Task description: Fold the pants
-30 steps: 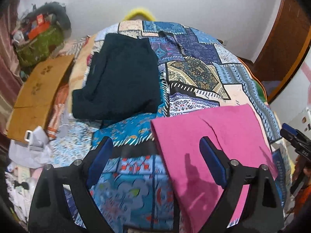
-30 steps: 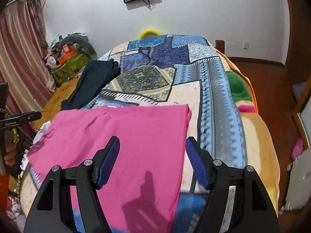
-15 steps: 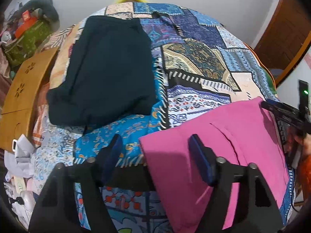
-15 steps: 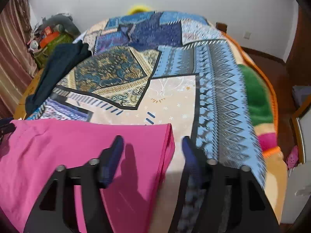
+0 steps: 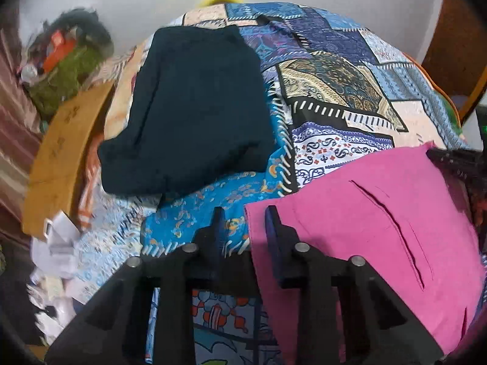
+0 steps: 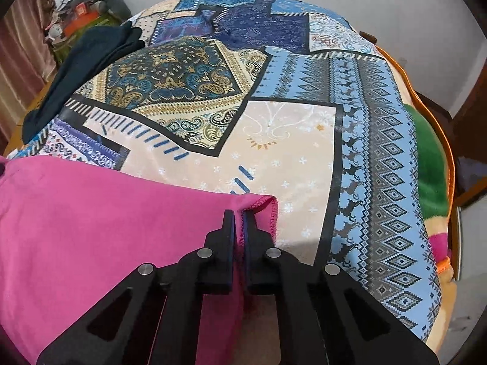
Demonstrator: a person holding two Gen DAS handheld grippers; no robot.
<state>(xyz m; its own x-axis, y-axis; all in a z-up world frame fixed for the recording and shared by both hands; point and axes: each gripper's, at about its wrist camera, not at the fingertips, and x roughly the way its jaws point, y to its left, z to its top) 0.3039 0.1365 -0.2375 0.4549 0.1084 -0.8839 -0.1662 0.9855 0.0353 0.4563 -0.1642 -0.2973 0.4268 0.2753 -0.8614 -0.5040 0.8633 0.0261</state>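
Pink pants (image 5: 365, 228) flat on patchwork bedspread (image 5: 328, 97), near edge of bed, right of centre in left wrist view; slit pocket opening facing up.

Left gripper (image 5: 243, 222): jaws closing, roughly a quarter apart. Straddles near-left corner of pink pants: right finger (image 5: 272, 231) lies on top of the pink cloth at its left edge, left finger (image 5: 217, 225) over bare blue bedspread just beside it. Corner edge of cloth between the two fingers, not pinched yet (gap visible both sides). Points steeply down at bed.

Right gripper (image 6: 239, 222): clenched, jaws fully together, grasping far-right corner of pink pants (image 6: 91, 228). Stitched hem pinched between the blue pads; small flap of hem curls up just right of the right finger (image 6: 252, 228). Rest of cloth spreads left across the lower-left of the right wrist view. Also angled steeply down.

Right gripper seen from left wrist view only as dark blurred shape at far-right corner of the pink cloth (too blurred for jaw detail).

Dark folded garment (image 5: 188, 106) lying far-left on bed, well apart from pink pants. Wooden board (image 5: 61, 158) and green bag (image 5: 64, 73) off left side of bed. Green blanket (image 6: 429, 164) along right edge of bed.
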